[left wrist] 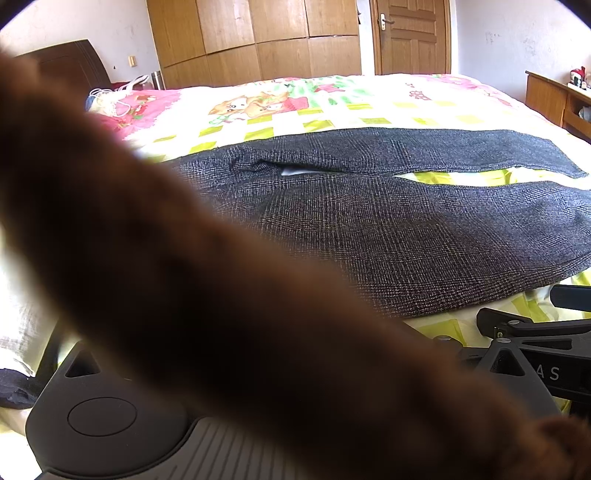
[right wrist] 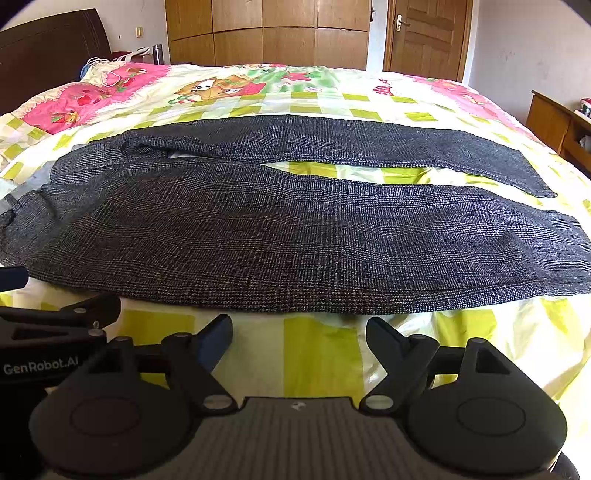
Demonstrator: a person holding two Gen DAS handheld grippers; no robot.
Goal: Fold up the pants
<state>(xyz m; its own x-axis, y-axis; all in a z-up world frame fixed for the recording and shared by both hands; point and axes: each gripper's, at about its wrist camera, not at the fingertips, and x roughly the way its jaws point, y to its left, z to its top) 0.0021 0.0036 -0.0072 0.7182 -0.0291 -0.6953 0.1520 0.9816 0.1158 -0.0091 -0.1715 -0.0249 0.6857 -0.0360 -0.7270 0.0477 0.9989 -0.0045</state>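
Observation:
Dark grey checked pants lie flat across the bed, waist to the left and both legs running right with a narrow gap between them. My right gripper is open just short of the near leg's edge, holding nothing. To its left is my left gripper, whose fingers look spread apart above the bedspread near the waist end. In the left wrist view a blurred brown sleeve covers that gripper's own fingers. The pants show beyond it, and the right gripper sits at the right edge.
The bed has a bright green, yellow and pink bedspread. A dark headboard stands at the left, a wooden wardrobe and door at the back, and a wooden cabinet beside the bed's right edge.

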